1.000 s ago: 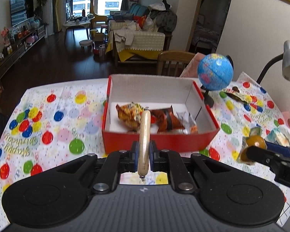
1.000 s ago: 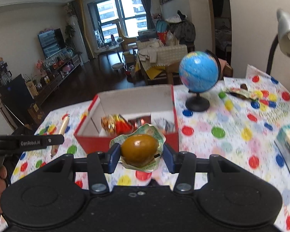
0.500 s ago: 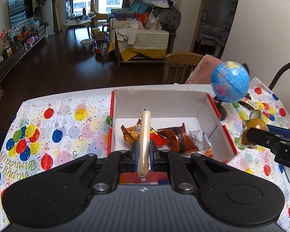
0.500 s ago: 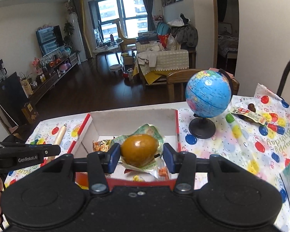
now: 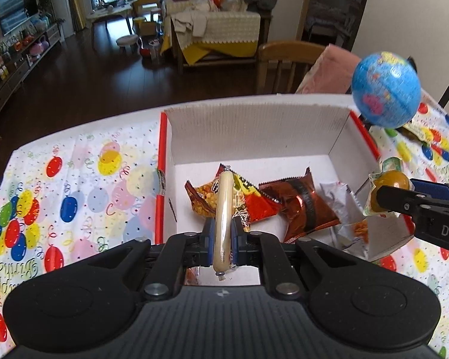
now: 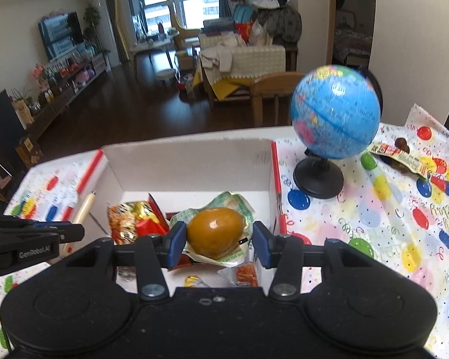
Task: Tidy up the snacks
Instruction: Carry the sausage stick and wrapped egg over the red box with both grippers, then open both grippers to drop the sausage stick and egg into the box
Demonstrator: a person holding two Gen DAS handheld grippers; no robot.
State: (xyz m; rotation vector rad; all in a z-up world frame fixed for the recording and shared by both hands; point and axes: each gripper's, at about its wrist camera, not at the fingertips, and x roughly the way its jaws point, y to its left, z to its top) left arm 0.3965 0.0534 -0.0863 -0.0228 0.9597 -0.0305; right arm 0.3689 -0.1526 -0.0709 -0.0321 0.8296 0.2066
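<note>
**Dropping two snacks into the box at once**

Holding both items over the red cardboard box with the white inside point(image 5: 254, 125) right now. The left gripper point(image 5: 221, 240) has its blue pads pinched tight on a pale, thin sausage stick in clear wrap point(image 5: 223, 218), gripped low on the stick so most of it pokes forward above the orange chip bag point(image 5: 221, 197) and the shiny brown foil packet point(image 5: 299, 203) already in there. Looks light and a bit bendy, and that wrap is probably slick — a mid-length pinch would wobble less.

The right gripper point(image 6: 217, 240) is closed partway around a glossy brown egg sealed in a green-and-white plastic pouch point(image 6: 214, 234), hanging over the box's right side. I'd guess it's heavier and squashable, so grab across the fat middle, gently — the loose pouch edges give nothing to hold.

A small blue globe on a black stand point(image 6: 333, 113) sits just beside the box.
</note>
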